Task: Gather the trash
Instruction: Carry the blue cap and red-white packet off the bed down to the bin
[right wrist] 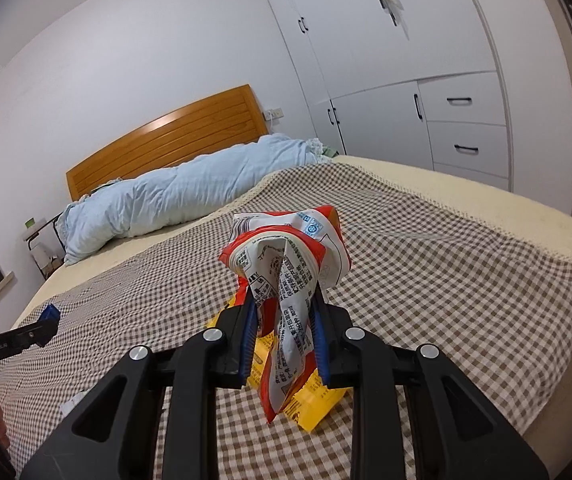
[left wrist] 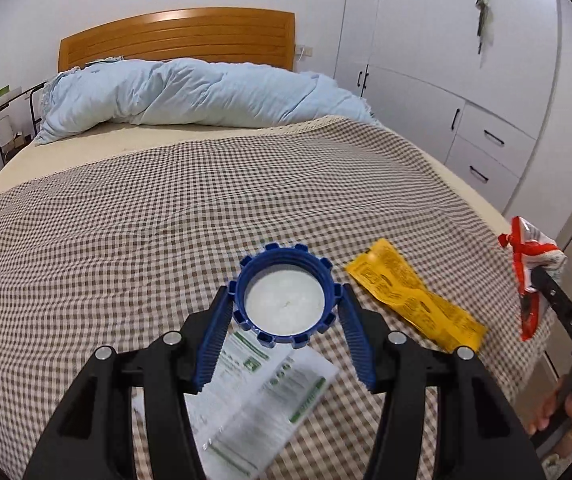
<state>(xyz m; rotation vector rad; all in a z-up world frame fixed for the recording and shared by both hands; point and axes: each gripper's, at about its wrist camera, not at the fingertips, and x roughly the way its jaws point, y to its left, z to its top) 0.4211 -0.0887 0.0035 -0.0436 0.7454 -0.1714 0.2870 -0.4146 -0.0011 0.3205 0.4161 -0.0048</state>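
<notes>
My left gripper point(left wrist: 286, 296) is shut on a blue notched bottle cap point(left wrist: 285, 299) with a white inside, held above the checked bedspread point(left wrist: 146, 216). Below it lies a white and green plastic wrapper point(left wrist: 262, 404). A yellow wrapper point(left wrist: 414, 300) lies flat to the right, also showing as the yellow wrapper point(right wrist: 310, 404) under the right fingers. My right gripper point(right wrist: 282, 292) is shut on a crumpled red and white snack wrapper point(right wrist: 286, 256), lifted off the bed. In the left wrist view that red wrapper point(left wrist: 530, 272) hangs at the far right on the right gripper's finger point(left wrist: 554, 292).
A rumpled light blue duvet point(left wrist: 190, 96) lies across the head of the bed below a wooden headboard point(left wrist: 178, 36). White wardrobes with drawers point(left wrist: 482, 136) line the right wall. A small side table point(left wrist: 14, 108) stands left of the bed. A person's hand point(left wrist: 566, 416) holds the right gripper's handle.
</notes>
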